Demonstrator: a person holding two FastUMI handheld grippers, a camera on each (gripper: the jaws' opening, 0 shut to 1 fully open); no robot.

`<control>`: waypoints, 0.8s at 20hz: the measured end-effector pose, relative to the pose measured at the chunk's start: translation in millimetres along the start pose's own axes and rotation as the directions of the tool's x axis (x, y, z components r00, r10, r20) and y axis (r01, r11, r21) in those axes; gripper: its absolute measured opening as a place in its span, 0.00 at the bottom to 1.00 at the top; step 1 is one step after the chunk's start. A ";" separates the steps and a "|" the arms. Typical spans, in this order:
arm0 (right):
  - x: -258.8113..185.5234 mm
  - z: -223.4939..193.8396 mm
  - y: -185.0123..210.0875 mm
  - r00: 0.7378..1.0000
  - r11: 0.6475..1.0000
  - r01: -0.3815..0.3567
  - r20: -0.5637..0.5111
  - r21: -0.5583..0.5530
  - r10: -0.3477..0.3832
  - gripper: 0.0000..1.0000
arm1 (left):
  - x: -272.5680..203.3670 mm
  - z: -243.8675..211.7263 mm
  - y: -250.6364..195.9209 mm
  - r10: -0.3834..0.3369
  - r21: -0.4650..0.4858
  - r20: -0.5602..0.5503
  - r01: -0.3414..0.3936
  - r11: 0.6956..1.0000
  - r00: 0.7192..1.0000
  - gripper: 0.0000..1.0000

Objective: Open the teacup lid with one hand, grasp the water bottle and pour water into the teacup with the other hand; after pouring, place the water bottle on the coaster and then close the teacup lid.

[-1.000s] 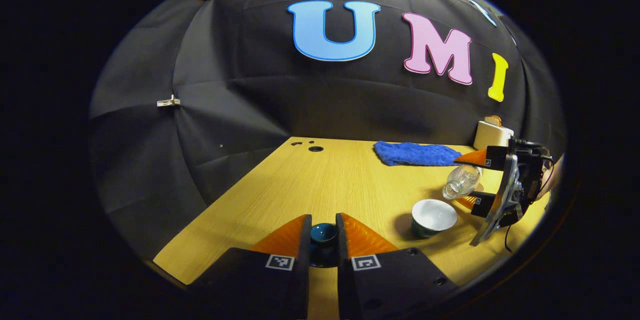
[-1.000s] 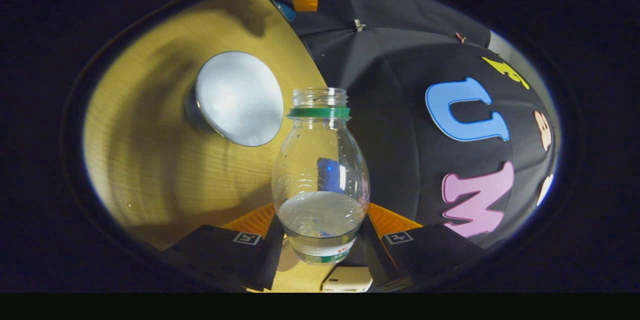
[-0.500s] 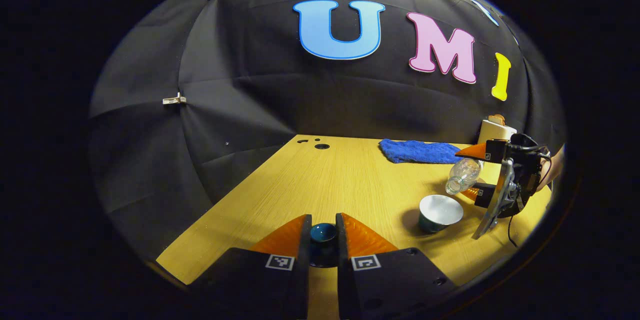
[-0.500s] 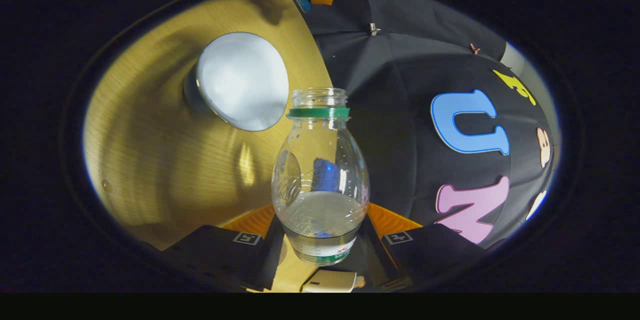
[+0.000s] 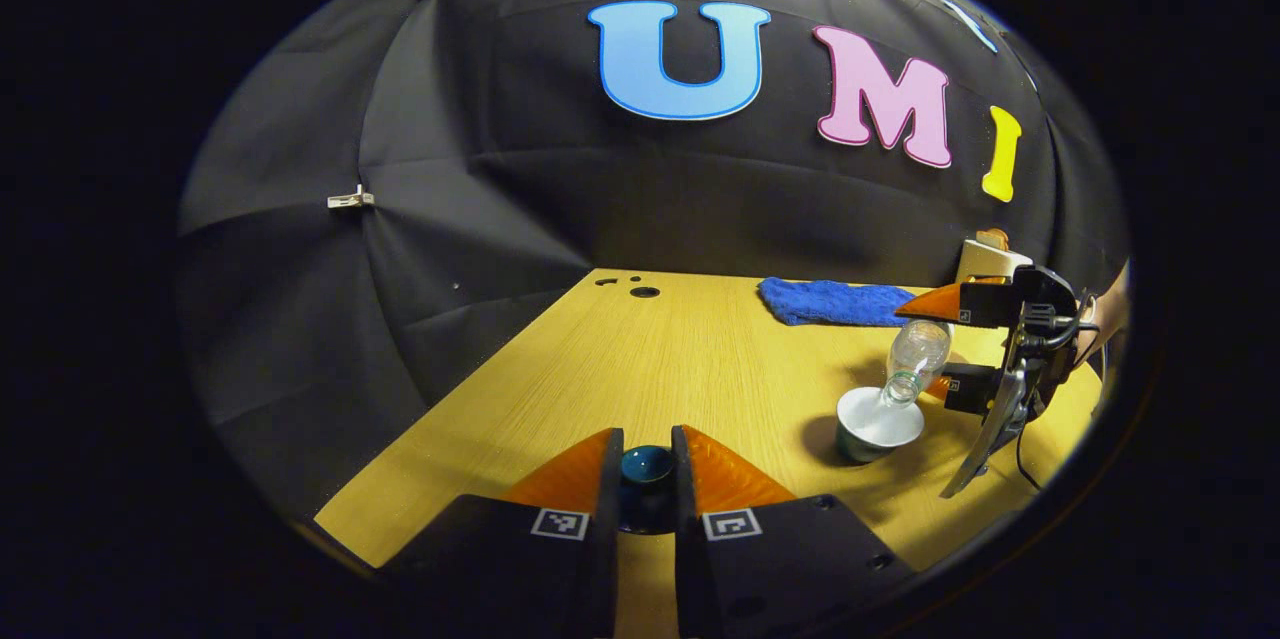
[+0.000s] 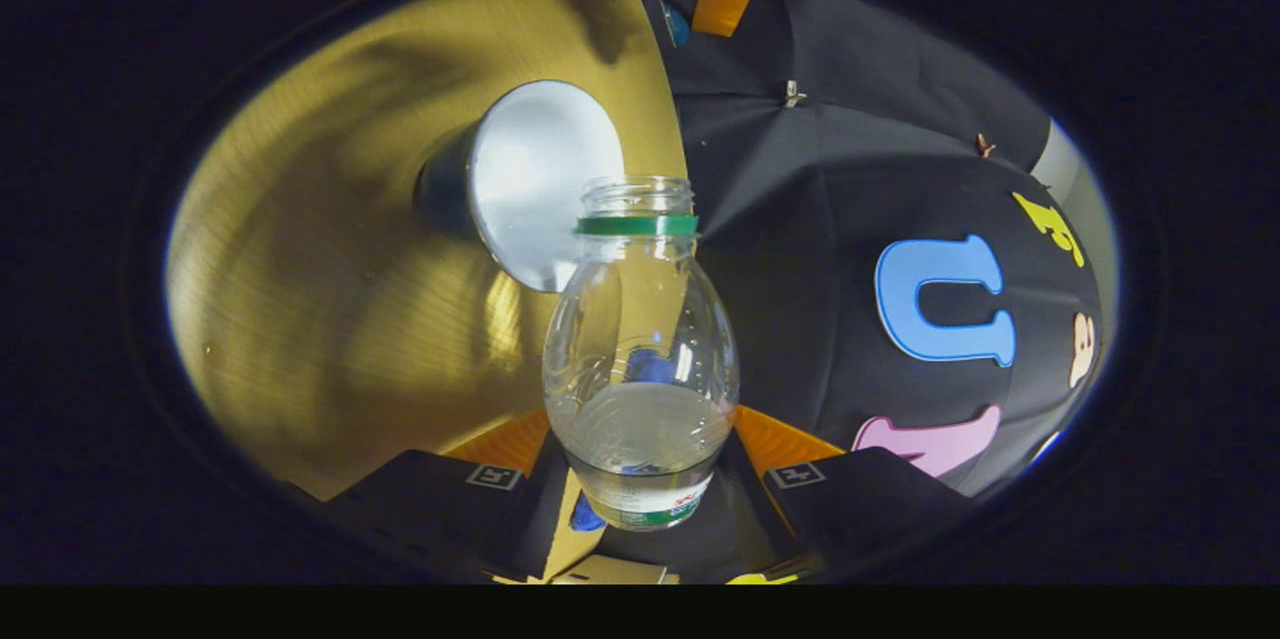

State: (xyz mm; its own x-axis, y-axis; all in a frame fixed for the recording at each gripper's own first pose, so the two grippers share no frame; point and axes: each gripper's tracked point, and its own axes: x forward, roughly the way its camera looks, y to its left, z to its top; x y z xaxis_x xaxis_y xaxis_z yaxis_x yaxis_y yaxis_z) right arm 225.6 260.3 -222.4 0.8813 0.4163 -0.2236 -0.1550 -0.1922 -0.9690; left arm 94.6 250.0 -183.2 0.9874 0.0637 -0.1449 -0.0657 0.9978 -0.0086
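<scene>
You're pouring: right gripper (image 6: 640, 449) clamps the bottle (image 6: 640, 359), tipped over the cup (image 5: 877, 422) at lower right; left gripper (image 5: 647, 464) apparently pinches the lid (image 5: 646, 465). Next, tip further.

Recording booth: black cloth wall (image 5: 480, 179), wooden table (image 5: 640, 369).

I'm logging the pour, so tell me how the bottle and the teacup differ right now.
The bottle is clear plastic; the teacup is opaque, dark outside and white inside. The bottle is tipped mouth-down over the teacup, which stands upright on the table. The bottle is held off the table in the right claw; the teacup is not gripped. Both are open at the top.
</scene>
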 end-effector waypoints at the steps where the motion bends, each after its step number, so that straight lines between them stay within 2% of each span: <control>1: -0.2 0.5 -0.8 1.000 1.000 0.004 0.005 -0.007 -0.004 0.74 | -0.6 0.8 -0.1 0.000 -0.002 0.001 0.000 1.000 1.000 0.27; 5: 2.0 -1.5 -1.7 1.000 0.999 0.006 0.009 -0.036 -0.005 0.74 | -5.0 1.2 -1.8 0.000 -0.001 0.000 0.000 1.000 1.000 0.27; 6: 2.2 -1.8 -3.5 1.000 0.999 0.009 0.009 -0.044 -0.008 0.74 | -4.8 0.8 -2.6 0.000 0.001 0.002 0.000 1.000 1.000 0.24; 7: 2.3 -2.8 -4.3 1.000 0.999 0.010 0.010 -0.051 -0.009 0.74 | -5.8 1.0 -2.1 0.000 0.002 0.002 0.000 1.000 1.000 0.27; 8: 2.8 -2.4 -5.4 1.000 0.998 0.013 0.011 -0.059 -0.012 0.74 | -7.4 -0.9 -2.0 0.000 0.003 0.000 0.000 1.000 1.000 0.24; 9: 2.9 -2.1 -4.5 1.000 0.998 0.010 0.014 -0.068 -0.009 0.74 | -7.5 -0.2 -2.1 0.000 0.002 0.000 0.000 1.000 1.000 0.27; 13: 5.7 -4.1 -10.0 1.000 0.994 0.013 0.013 -0.106 -0.012 0.73 | -11.5 -3.0 -3.0 0.001 0.001 -0.004 -0.001 1.000 1.000 0.27; 14: 6.5 -3.8 -10.4 1.000 0.994 0.016 0.017 -0.111 -0.014 0.74 | -11.8 -3.6 -2.6 0.001 0.001 -0.006 -0.001 1.000 1.000 0.31; 15: 6.3 -4.3 -10.5 1.000 0.993 0.016 0.019 -0.114 -0.014 0.73 | -13.4 -3.8 -3.1 0.001 0.002 -0.007 -0.001 1.000 1.000 0.24; 16: 6.7 -5.0 -8.6 1.000 0.994 0.012 0.017 -0.112 -0.011 0.73 | -14.2 -4.1 -4.3 0.000 0.003 -0.007 0.000 1.000 1.000 0.23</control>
State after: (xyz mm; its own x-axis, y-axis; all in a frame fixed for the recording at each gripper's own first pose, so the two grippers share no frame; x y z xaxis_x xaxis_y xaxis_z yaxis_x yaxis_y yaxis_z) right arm 235.1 260.3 -215.0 0.8753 0.4331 -0.2151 -0.0929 -0.2858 -0.9538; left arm 80.2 244.7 -185.2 0.9864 0.0633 -0.1518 -0.0649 0.9979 -0.0052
